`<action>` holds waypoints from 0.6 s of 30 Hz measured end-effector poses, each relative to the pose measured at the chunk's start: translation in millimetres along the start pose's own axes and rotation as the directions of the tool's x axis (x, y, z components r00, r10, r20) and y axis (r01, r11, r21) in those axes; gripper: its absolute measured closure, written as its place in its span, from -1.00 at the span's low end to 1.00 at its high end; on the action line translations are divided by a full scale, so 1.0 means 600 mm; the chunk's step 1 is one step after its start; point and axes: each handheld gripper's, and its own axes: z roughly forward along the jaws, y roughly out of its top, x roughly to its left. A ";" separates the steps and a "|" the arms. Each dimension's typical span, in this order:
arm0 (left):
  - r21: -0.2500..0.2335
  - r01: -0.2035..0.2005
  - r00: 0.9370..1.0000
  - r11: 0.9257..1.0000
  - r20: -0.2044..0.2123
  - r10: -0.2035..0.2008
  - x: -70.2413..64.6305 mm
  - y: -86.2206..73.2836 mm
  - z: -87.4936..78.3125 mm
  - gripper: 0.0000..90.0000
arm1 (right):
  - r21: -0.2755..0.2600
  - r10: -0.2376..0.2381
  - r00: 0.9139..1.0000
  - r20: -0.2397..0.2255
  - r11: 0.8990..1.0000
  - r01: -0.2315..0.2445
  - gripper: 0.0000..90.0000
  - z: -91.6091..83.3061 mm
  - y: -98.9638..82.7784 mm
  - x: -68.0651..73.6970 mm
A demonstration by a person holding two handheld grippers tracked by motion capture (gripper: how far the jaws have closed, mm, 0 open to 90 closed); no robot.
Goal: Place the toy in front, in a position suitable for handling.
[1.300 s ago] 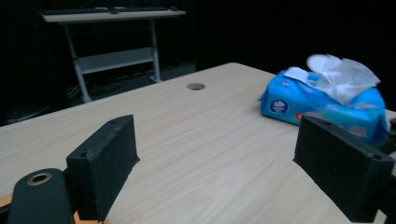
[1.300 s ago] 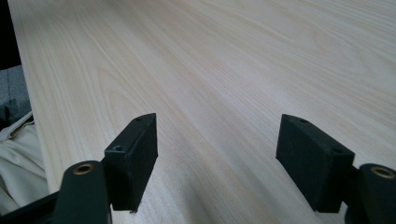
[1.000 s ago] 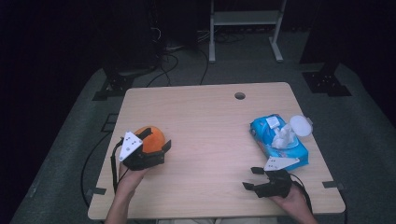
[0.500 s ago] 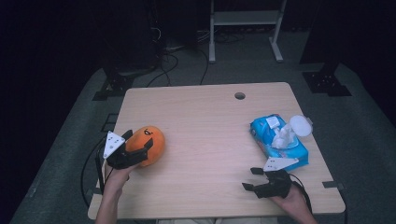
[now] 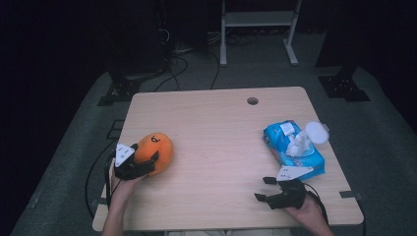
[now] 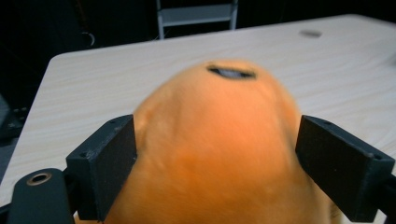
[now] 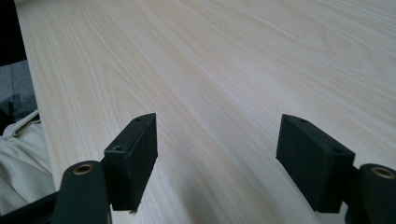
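An orange plush toy (image 5: pixel 156 149) with a small face lies on the left side of the wooden table (image 5: pixel 216 142). My left gripper (image 5: pixel 147 158) is open, its two jaws standing wide on either side of the toy's near end; in the left gripper view the orange plush toy (image 6: pixel 217 154) bulges between them and reaches both pads. My right gripper (image 5: pixel 263 189) rests near the table's front right edge, open, pointing left. In the right gripper view the right gripper (image 7: pixel 217 154) has only bare wood between its jaws.
A blue pack of wet wipes (image 5: pixel 294 150) lies at the right, its round white lid (image 5: pixel 317 132) flipped open and a wipe sticking up. A cable hole (image 5: pixel 253 101) sits near the far edge. Dark floor, cables and stands surround the table.
My left gripper has drawn back to the left, from over the toy to its near end. The toy stays in about the same place. The right gripper has not moved.
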 end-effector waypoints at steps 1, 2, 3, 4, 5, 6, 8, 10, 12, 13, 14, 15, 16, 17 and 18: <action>0.000 0.000 1.000 1.000 0.000 0.000 0.000 0.000 0.000 -0.71 | 0.001 -0.002 1.000 -0.001 1.000 0.002 -0.38 0.000 0.000 0.000; 0.000 -0.001 1.000 1.000 -0.002 0.001 0.000 -0.001 0.001 -0.71 | 0.001 -0.002 1.000 -0.001 1.000 0.002 -0.38 0.000 0.000 0.000; 0.004 -0.001 1.000 1.000 -0.014 0.001 -0.002 -0.001 0.003 -0.71 | 0.005 -0.005 1.000 -0.001 1.000 0.005 -0.38 0.001 0.000 0.002; 0.004 -0.001 1.000 1.000 -0.014 0.001 -0.002 -0.001 0.003 -0.70 | 0.005 -0.005 1.000 -0.001 1.000 0.005 -0.38 0.001 0.000 0.002; 0.005 -0.002 1.000 1.000 -0.020 0.002 -0.004 -0.001 0.005 -0.69 | 0.008 -0.007 1.000 -0.001 1.000 0.007 -0.38 0.002 -0.001 0.002; 0.011 -0.012 1.000 1.000 -0.025 0.012 -0.007 -0.002 0.006 -0.69 | 0.007 -0.007 1.000 -0.001 1.000 0.007 -0.38 0.002 -0.001 0.002; 0.022 -0.043 0.998 0.999 -0.035 0.044 -0.013 -0.003 0.009 -0.68 | 0.007 -0.008 1.000 -0.001 1.000 0.008 -0.38 0.001 0.000 0.002; 0.034 -0.070 0.996 0.997 -0.049 0.072 -0.017 -0.003 0.011 -0.68 | 0.007 -0.006 1.000 -0.002 1.000 0.006 -0.37 0.002 0.000 0.002; 0.047 -0.104 0.992 0.993 -0.059 0.107 -0.022 -0.002 0.013 -0.69 | 0.007 -0.006 1.000 0.000 1.000 0.006 -0.37 0.003 0.001 0.002; 0.047 -0.117 0.991 0.992 -0.061 0.120 -0.023 -0.002 0.013 -0.69 | 0.007 -0.006 1.000 0.000 1.000 0.006 -0.37 0.003 0.001 0.002; 0.051 -0.126 0.990 0.991 -0.061 0.129 -0.024 -0.002 0.013 -0.69 | 0.008 -0.008 1.000 -0.001 1.000 0.008 -0.37 0.003 0.001 0.003; 0.048 -0.132 0.989 0.990 -0.062 0.135 -0.025 -0.002 0.014 -0.69 | 0.008 -0.009 1.000 -0.001 1.000 0.009 -0.37 0.003 0.001 0.003; 0.050 -0.131 0.989 0.990 -0.063 0.134 -0.025 -0.002 0.014 -0.69 | 0.009 -0.009 1.000 0.000 1.000 0.009 -0.37 0.003 0.001 0.004; 0.049 -0.129 0.989 0.990 -0.064 0.132 -0.024 -0.002 0.014 -0.67 | 0.006 -0.008 1.000 0.001 1.000 0.008 -0.37 0.002 0.000 0.003; 0.050 -0.130 0.989 0.990 -0.066 0.133 -0.024 -0.002 0.014 -0.67 | 0.006 -0.008 1.000 0.001 1.000 0.008 -0.37 0.002 0.000 0.003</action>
